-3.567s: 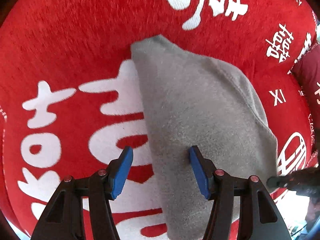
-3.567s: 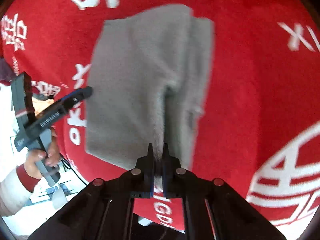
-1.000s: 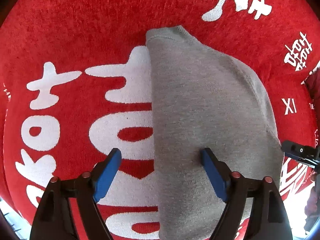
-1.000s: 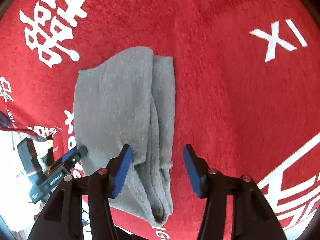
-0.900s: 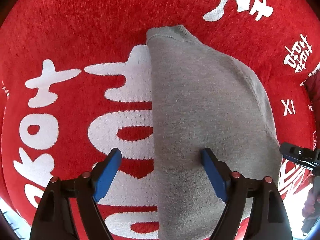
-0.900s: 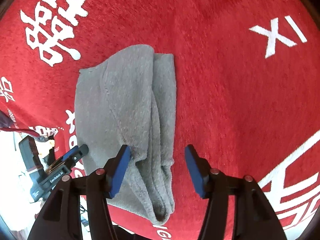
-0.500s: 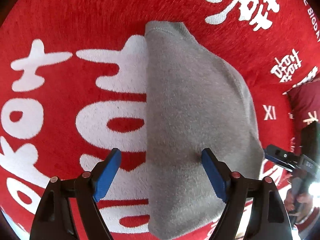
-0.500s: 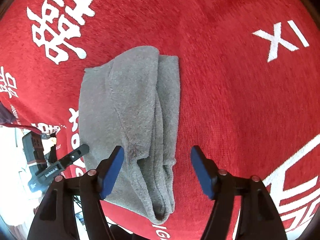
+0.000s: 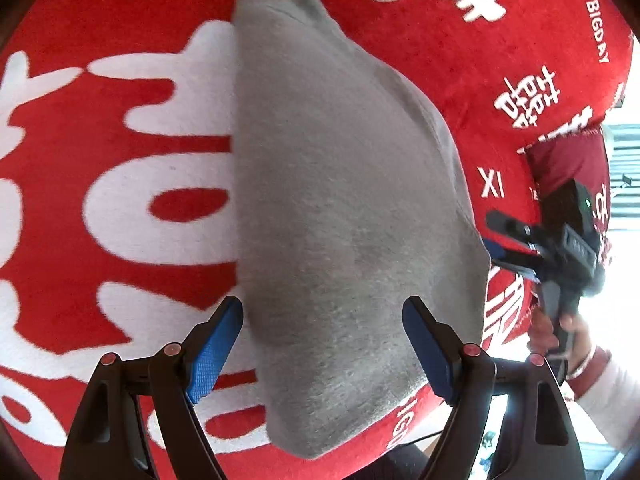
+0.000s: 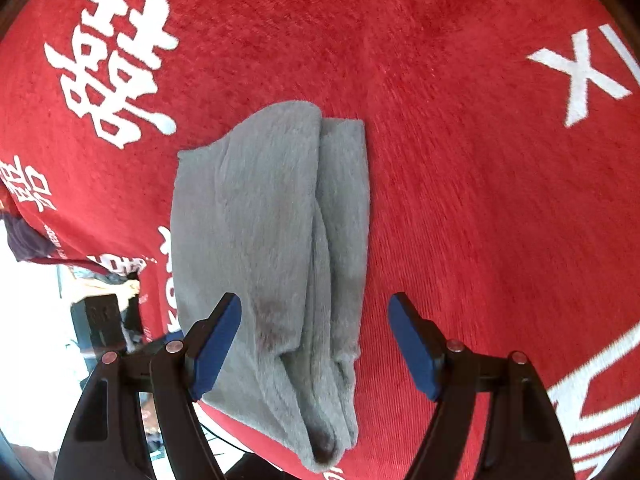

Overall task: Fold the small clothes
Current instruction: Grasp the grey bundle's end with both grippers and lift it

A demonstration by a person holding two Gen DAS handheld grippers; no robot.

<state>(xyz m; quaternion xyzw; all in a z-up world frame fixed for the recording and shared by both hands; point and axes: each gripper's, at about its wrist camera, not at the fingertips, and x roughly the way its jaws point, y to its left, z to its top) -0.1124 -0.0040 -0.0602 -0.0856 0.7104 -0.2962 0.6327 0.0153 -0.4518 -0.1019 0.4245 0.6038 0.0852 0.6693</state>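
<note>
Released since the earlier pinch; grey garment [image 10: 256, 240] lying folded on red cloth [image 10: 460, 200]; right gripper [image 10: 316, 336] opening, jaws astride its near end, not pressing; left gripper [image 9: 324, 344] wide apart above it, holding nothing.

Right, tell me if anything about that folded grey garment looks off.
The grey garment is folded unevenly: its right-side layers are bunched into ridges and the bottom edges don't line up. It also hangs over the red cloth's near edge.
</note>
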